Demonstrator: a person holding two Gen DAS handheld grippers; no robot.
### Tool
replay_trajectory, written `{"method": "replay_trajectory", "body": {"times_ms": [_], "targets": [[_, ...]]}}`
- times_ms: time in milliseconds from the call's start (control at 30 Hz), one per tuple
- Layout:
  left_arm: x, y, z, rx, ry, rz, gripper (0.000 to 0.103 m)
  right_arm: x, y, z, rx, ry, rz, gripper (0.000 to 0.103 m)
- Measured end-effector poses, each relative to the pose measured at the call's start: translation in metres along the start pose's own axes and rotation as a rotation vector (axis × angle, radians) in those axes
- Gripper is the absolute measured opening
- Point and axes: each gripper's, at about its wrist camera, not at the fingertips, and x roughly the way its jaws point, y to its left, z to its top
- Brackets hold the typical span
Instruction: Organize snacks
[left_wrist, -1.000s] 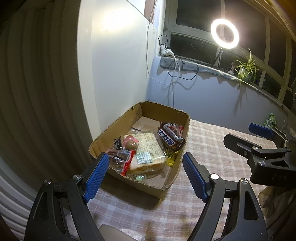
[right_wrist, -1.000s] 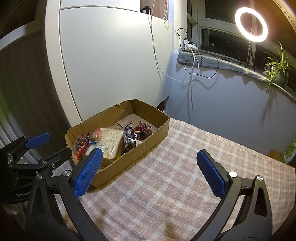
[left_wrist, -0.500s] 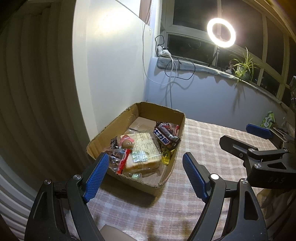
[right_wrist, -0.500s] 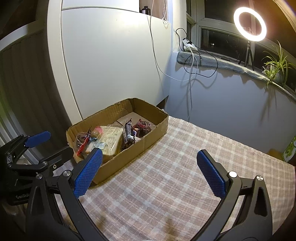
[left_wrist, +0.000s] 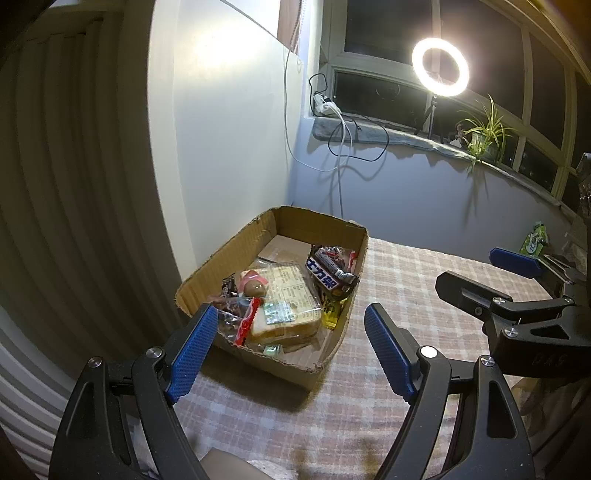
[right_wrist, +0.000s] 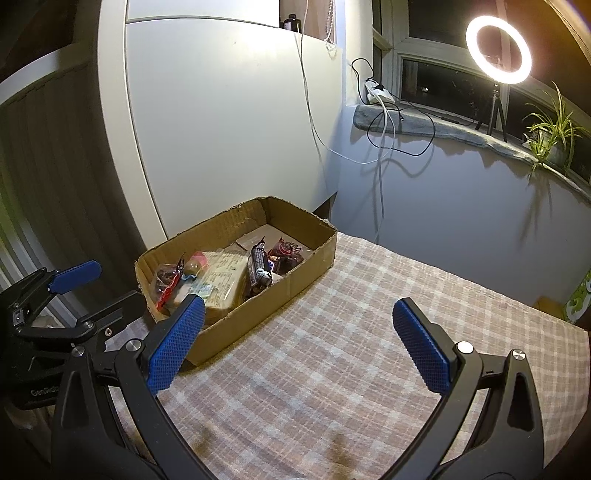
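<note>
Both grippers, left (left_wrist: 286, 349) and right (right_wrist: 295, 343), have pulled back slightly from the cardboard box (left_wrist: 334, 352), jaws spread, empty; the snacks (left_wrist: 286, 301) look boxed, task likely finishing.

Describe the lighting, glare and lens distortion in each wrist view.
Left wrist view: the ring light blooms into glare, a bright patch washes the white panel, the cardboard box casts a dark shadow on the checked cloth. Right wrist view: ring light flares again, fisheye bends the panel's edges, corners fall dark.
</note>
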Motion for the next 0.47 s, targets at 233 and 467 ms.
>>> {"method": "replay_trajectory", "body": {"times_ms": [233, 467], "targets": [[0.0004, -0.0007, 0.0002, 0.002, -0.003, 0.0, 0.082, 0.0029, 0.0008, -0.0025, 0.003, 0.008, 0.0, 0.103], [-0.004, -0.0009, -0.0068, 0.009, -0.021, 0.007, 0.082, 0.0001, -0.0059, -0.0078, 0.02, 0.005, -0.015, 0.103]]}}
